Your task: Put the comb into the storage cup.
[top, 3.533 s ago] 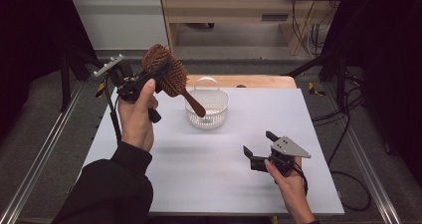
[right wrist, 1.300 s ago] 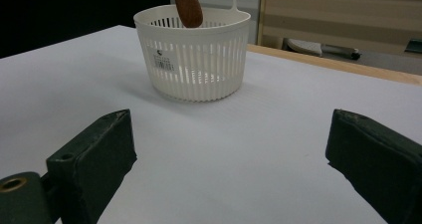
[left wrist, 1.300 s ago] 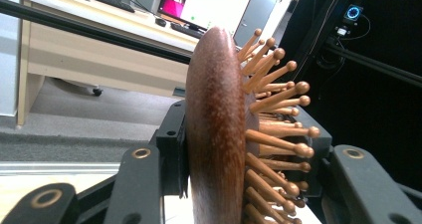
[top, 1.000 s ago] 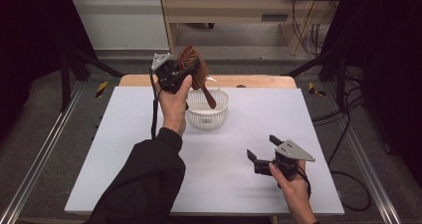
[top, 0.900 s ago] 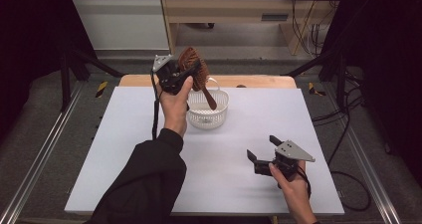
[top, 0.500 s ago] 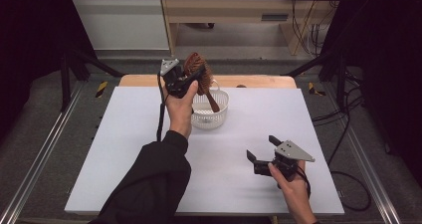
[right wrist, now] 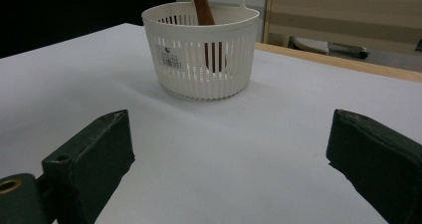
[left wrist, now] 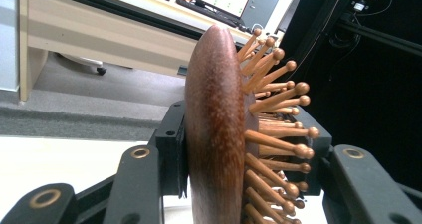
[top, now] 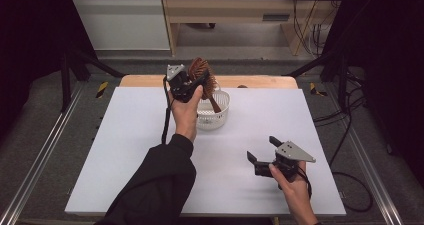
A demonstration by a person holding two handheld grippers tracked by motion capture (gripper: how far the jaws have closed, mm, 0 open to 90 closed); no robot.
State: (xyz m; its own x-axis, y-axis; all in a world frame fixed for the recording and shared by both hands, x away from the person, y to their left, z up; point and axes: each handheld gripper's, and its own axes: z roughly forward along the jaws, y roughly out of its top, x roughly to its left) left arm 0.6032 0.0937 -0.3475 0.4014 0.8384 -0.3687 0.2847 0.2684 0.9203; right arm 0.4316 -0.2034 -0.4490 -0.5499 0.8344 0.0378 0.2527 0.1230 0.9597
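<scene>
Smooth wooden hairbrush (left wrist: 215, 134) (slotted plastic basket (right wrist: 201, 55))

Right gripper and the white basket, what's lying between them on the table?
Nothing: bare white table runs from the right gripper to the white basket, clearest in the right gripper view.

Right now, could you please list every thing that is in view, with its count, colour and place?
hairbrush: one, brown wood, held over the basket, handle down inside it
basket: one, white slotted plastic, far middle of the table
table: one, white top, wooden far edge
left gripper: one, black, above the basket, shut on the hairbrush head
right gripper: one, black with grey plate, near right of the table, jaws open, nothing between them
</scene>
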